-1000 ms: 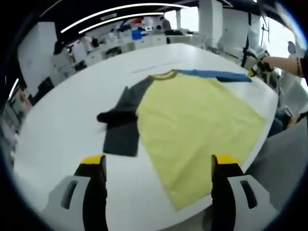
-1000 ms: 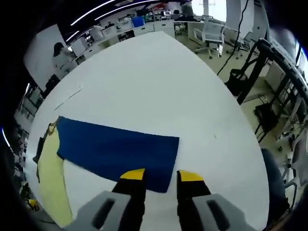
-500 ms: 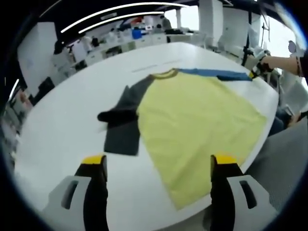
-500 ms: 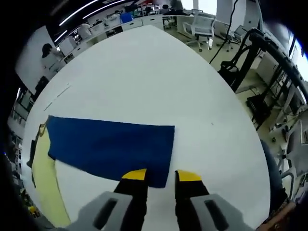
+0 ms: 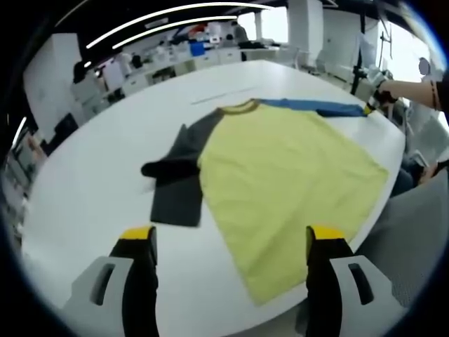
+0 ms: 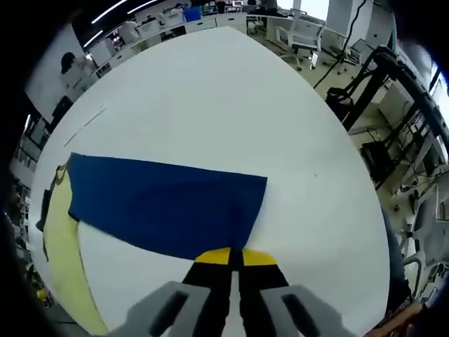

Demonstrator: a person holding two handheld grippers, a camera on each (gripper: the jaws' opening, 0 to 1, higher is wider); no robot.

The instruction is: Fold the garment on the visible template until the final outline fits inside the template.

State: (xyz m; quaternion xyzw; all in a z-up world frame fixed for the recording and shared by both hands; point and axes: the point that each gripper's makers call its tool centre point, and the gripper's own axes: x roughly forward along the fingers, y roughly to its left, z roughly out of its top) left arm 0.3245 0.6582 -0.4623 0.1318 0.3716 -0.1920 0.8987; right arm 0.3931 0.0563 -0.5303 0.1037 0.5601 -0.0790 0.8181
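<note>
The garment (image 5: 280,175) lies spread flat on the white table (image 5: 91,189), nothing folded yet by my reckoning. My right gripper (image 6: 234,257) is pinched on the blue sleeve (image 6: 161,207) edge; my left gripper (image 5: 228,239) hangs wide apart above the hem

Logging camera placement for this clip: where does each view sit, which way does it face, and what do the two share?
Left gripper view: rides the left tongs, held open above the near table edge, facing the yellow shirt body and grey sleeve; a person's arm holds the right tongs far right.
Right gripper view: rides the right tongs, shut on the blue sleeve, facing across the white table.
Shared: shirt, blue sleeve, table.
</note>
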